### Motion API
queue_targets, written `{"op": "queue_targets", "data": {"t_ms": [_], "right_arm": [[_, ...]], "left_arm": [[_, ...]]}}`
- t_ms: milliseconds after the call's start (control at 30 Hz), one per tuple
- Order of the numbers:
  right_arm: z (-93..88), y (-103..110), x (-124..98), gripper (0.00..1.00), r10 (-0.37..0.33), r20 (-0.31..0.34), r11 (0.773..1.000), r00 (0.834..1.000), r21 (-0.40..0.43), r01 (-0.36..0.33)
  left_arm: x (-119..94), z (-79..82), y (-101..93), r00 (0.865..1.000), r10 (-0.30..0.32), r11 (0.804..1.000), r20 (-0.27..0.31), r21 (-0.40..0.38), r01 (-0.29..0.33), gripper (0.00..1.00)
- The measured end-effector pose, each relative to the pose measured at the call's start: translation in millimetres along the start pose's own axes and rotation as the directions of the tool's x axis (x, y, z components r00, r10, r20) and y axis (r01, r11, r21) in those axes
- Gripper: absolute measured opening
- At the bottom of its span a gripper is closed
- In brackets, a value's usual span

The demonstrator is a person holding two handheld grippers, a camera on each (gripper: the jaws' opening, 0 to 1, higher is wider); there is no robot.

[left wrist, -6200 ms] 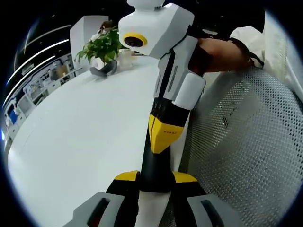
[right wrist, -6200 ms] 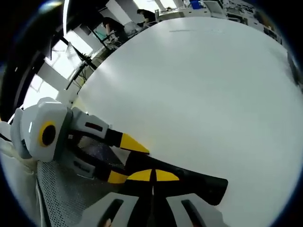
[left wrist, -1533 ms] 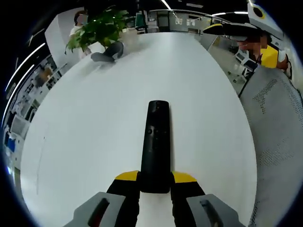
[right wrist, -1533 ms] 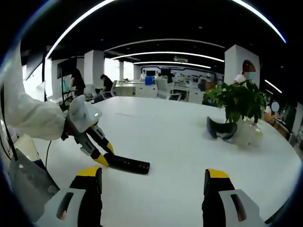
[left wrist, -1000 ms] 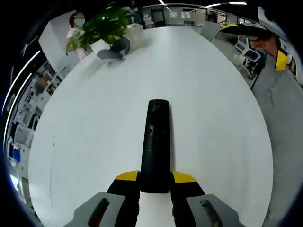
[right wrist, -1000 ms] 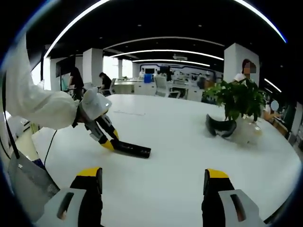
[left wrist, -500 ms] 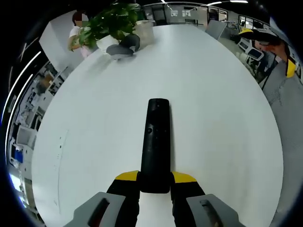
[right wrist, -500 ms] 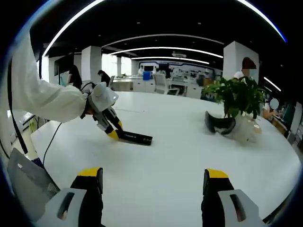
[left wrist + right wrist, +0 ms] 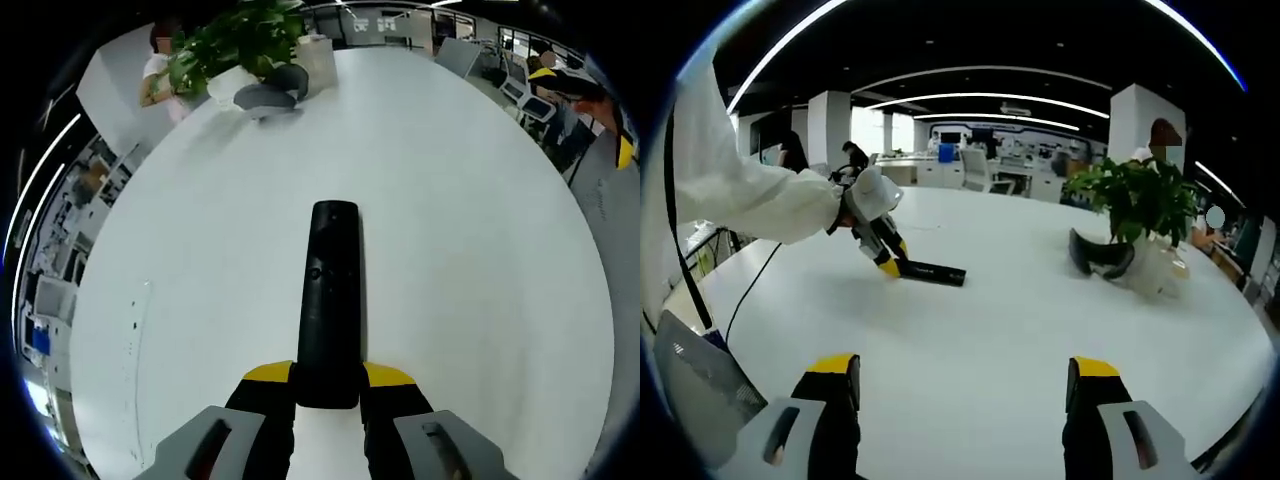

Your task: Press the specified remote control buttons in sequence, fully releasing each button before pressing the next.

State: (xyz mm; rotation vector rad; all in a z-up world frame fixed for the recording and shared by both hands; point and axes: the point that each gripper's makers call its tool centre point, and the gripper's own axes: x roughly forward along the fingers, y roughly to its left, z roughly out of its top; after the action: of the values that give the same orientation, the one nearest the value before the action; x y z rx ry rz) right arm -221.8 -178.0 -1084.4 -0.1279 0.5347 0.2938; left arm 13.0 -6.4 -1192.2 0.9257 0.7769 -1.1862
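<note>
A large round white table [image 9: 480, 260] takes up most of the room in front of me. In the left gripper view, the left gripper [image 9: 327, 385] has its two yellow-tipped jaws closed tightly on the near end of a long black remote control [image 9: 330, 290]. The remote points straight away from the jaws over the tabletop, its button face up, with one small round button visible partway along it. Whether its far end touches the table cannot be told from this view.

In the right gripper view, the same left gripper [image 9: 890, 266] appears from the side, well across the table, held by a person's arm in a white sleeve [image 9: 750, 205]. There the remote control [image 9: 931, 271] lies low and nearly flat along the tabletop, gripped at its left end.

The right gripper [image 9: 960, 395] hovers above the near part of the table [image 9: 970, 340]. Its jaws stand wide apart, holding nothing and touching nothing, and it is well away from the remote.

Toward the far side of the table stands a leafy green potted plant [image 9: 1137, 205], with a dark curved object [image 9: 1100, 255] lying just beside it. The plant [image 9: 235, 35] and the dark object [image 9: 268, 95] also show at the top of the left gripper view. Beyond the table is an open office with desks, pillars and long ceiling lights.
</note>
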Motion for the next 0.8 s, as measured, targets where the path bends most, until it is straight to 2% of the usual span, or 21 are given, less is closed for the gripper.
{"op": "queue_targets", "data": {"t_ms": [500, 667, 733, 800], "right_arm": [[-4.8, -0.2, 4.6, 0.83, 0.003, -0.037, 1.0, 0.999, 0.002, -0.003], [-5.4, 2.3, 5.4, 0.82, 0.007, -0.044, 1.0, 0.999, -0.005, -0.008], [-5.1, 2.7, 5.5, 0.82, 0.01, -0.044, 1.0, 0.999, -0.005, -0.01], [-4.8, 3.2, 5.6, 0.82, 0.012, -0.042, 1.0, 0.999, -0.006, -0.012]], "left_arm": [[5.3, -8.3, 51.6, 0.997, 0.032, 0.998, -0.071, 0.059, -0.027, 0.24], [3.5, -6.5, 48.1, 0.999, -0.013, 1.0, -0.045, 0.021, 0.014, 0.24], [3.2, -6.9, 47.8, 0.999, -0.033, 0.999, -0.028, -0.021, 0.033, 0.24], [2.7, -7.1, 47.5, 0.999, -0.022, 0.999, -0.024, -0.035, 0.021, 0.25]]}}
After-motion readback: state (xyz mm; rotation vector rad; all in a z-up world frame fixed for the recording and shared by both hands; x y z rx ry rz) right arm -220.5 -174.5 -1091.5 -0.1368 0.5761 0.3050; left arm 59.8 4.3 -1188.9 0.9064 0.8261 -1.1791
